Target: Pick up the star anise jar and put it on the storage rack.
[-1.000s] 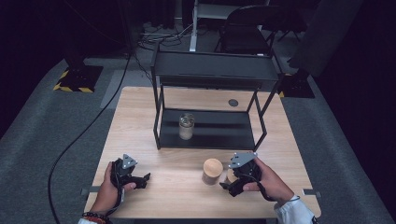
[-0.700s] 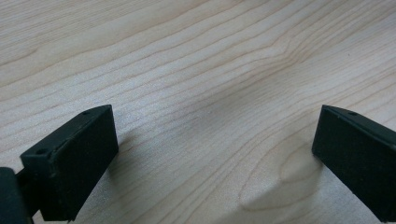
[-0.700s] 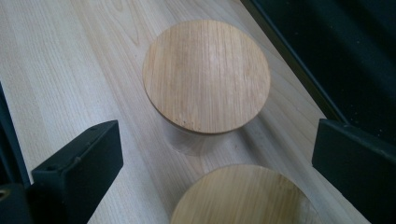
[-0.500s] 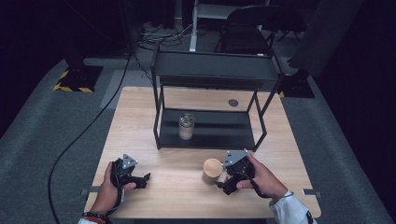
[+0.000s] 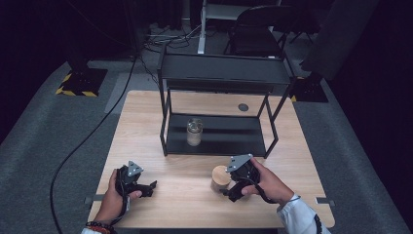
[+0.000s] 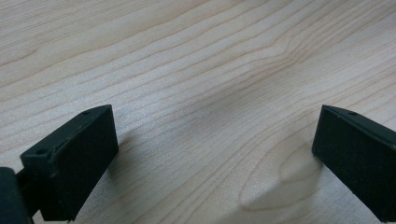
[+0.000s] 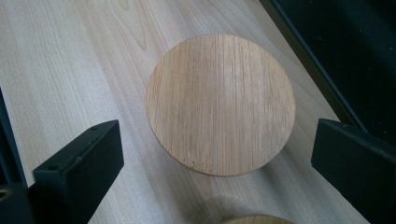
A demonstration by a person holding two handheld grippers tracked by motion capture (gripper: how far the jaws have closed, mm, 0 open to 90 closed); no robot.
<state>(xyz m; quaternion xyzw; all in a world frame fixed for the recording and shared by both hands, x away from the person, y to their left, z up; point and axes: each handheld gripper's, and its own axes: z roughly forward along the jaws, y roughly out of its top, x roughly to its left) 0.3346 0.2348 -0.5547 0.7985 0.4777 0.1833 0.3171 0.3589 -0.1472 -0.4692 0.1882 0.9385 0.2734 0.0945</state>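
right tool (image 7: 215, 158) hovers spread wide over the wooden lid (image 7: 220, 103).

round wooden lid (image 7: 220, 103) centred between wide-apart black jaws | lies above pale wood surface (image 7: 60, 70) | dark shelf frame (image 7: 303, 51) at right

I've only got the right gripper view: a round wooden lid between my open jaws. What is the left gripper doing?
Observer: The left gripper sits low over bare table at the near left, jaws wide open on nothing.
Operator: Anything behind the lid?
Observer: A glass jar stands on the lower shelf of a black rack.
Operator: Is the lid lying flat on the table?
Observer: No, the wooden lid seems to cap a short container beside the right gripper.
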